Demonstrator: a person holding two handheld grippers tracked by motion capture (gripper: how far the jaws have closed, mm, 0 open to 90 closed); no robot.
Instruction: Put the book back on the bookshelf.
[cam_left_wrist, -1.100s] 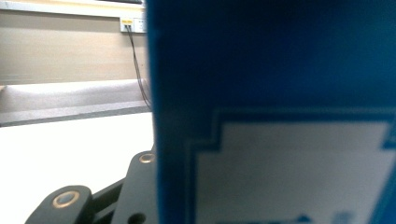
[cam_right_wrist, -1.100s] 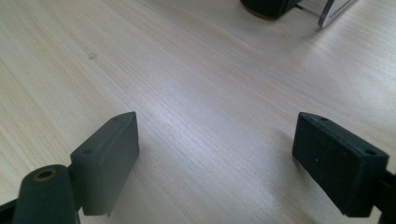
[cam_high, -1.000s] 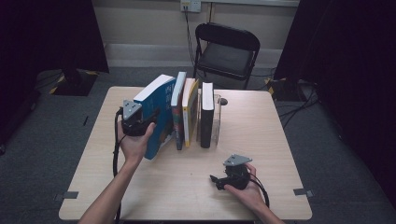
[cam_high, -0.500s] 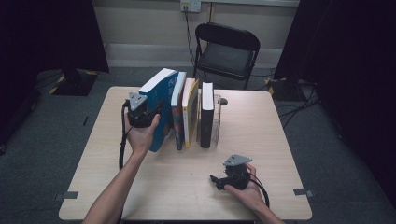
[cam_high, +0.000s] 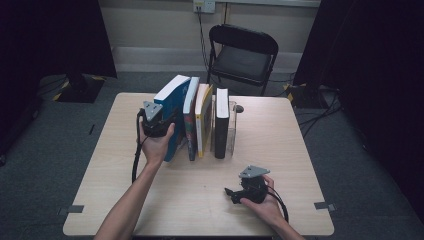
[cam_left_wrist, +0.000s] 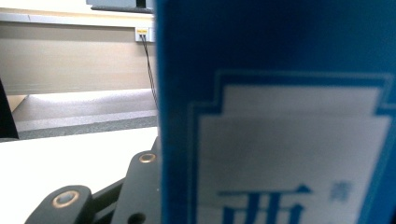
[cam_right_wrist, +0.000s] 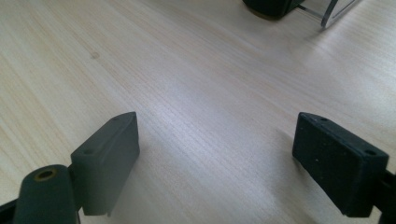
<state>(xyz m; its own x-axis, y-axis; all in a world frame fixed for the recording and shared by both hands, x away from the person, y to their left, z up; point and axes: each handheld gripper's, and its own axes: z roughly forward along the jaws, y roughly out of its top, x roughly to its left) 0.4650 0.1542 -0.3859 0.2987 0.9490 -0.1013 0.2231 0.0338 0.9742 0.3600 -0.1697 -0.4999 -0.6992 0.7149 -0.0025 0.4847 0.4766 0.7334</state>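
While the right gripper (cam_high: 239, 194) rests wide-fingered, the tall blue hardcover book (cam_high: 172, 107) is clamped upright, leftmost, by the left gripper (cam_high: 159, 121).

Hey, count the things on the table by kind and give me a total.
Books standing in a row: 4, a blue book, a dark-spined book, a yellow book, a black book
Clear bookend: 1
Hand-held grippers: 2, left, right
Total: 7

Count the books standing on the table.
4: blue book in the left gripper, a thin one beside it, the yellow-edged one, the black one rightmost. Others may hide between.
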